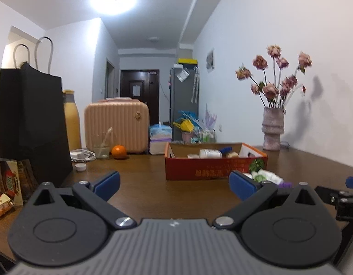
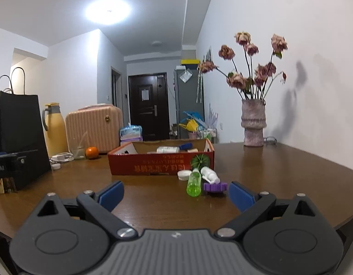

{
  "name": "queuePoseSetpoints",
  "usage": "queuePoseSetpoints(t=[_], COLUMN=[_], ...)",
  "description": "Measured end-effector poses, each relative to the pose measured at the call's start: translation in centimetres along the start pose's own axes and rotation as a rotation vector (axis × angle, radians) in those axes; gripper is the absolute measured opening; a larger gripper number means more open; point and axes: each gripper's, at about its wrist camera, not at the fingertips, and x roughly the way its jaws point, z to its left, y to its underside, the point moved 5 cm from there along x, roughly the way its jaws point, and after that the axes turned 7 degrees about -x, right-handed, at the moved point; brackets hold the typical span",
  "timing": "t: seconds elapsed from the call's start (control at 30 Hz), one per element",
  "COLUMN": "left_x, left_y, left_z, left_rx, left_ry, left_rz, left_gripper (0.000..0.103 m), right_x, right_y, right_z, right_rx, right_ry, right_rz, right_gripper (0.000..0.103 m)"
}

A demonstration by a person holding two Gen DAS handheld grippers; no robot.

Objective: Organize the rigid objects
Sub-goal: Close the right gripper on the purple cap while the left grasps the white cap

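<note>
Two grippers, both empty with jaws spread wide, held low over the near edge of the brown bench [image 2: 279, 167]: left gripper [image 1: 174, 184], right gripper [image 2: 176, 194]. Black paper bag [image 1: 29, 123] stands at the bench's left edge, with a yellow thermos [image 2: 55, 133] and a peach ribbed suitcase [image 2: 94, 127] toward the far left corner. Vase of dried pink flowers [image 2: 253, 123] sits at the far right, by the wall. Red cardboard box [image 2: 153, 162] is mid-bench, open top; inside are a white bottle [image 1: 209, 153] and a blue-capped item [image 1: 225, 149], rest too small to tell. On the bench just in front of the box's right corner: green bottle [image 2: 194, 182] lying on its side, white bottle [image 2: 209, 174] lying beside it, purple toothed piece [image 2: 214, 186] touching the green bottle's base, white jar lid [image 2: 184, 174] by the box wall. An orange [image 2: 92, 152] sits left of the box, near the suitcase.
</note>
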Motion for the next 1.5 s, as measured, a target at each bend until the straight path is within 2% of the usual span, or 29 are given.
queuePoseSetpoints(t=[0.3,0.47,0.57,0.7,0.77,0.9,0.97,1.03,1.13,1.23,1.33,1.4,1.5], left_x=[3.8,7.5,9.8,13.7,16.5,22.4,25.2,27.9,31.1,33.3,34.8,35.6,36.5], left_y=[1.3,1.5,1.3,0.4,0.5,1.2,1.9,2.6,3.7,4.7,5.3,5.5,5.6], left_z=[-1.9,-2.8,-3.6,-5.5,-6.4,-8.1,-9.3,-10.4,-12.0,-13.2,-14.4,-15.1,-16.0], left_rx=[0.027,0.012,0.008,0.018,0.046,0.048,0.069,0.093,0.119,0.105,0.111,0.125,0.112], left_ry=[0.04,0.025,0.042,0.134,0.155,0.241,0.257,0.269,0.306,0.34,0.363,0.347,0.365], left_rz=[0.081,0.138,0.174,0.204,0.228,0.349,0.396,0.433,0.469,0.516,0.524,0.512,0.519], left_gripper=[0.103,0.103,0.103,0.103,0.103,0.103,0.101,0.094,0.088,0.083,0.078,0.07,0.062], right_x=[3.1,6.4,8.8,13.1,15.2,20.2,22.0,23.5,25.1,25.7,25.3,25.1,24.9], right_y=[1.1,1.2,1.2,0.8,0.5,0.8,1.0,1.3,1.7,2.3,2.5,2.4,2.1], right_z=[-1.5,-4.1,-5.7,-7.2,-7.8,-9.4,-10.0,-10.2,-10.0,-10.4,-10.9,-11.5,-12.8], right_rx=[0.003,0.039,0.056,0.052,0.051,0.106,0.135,0.146,0.131,0.153,0.135,0.126,0.118], right_ry=[0.031,0.078,0.086,0.055,0.041,0.004,-0.006,-0.023,-0.047,-0.065,-0.074,-0.057,-0.015], right_rz=[0.075,0.139,0.185,0.25,0.272,0.35,0.382,0.406,0.417,0.44,0.439,0.436,0.419], right_gripper=[0.094,0.093,0.092,0.089,0.086,0.077,0.075,0.073,0.055,0.055,0.055,0.054,0.054])
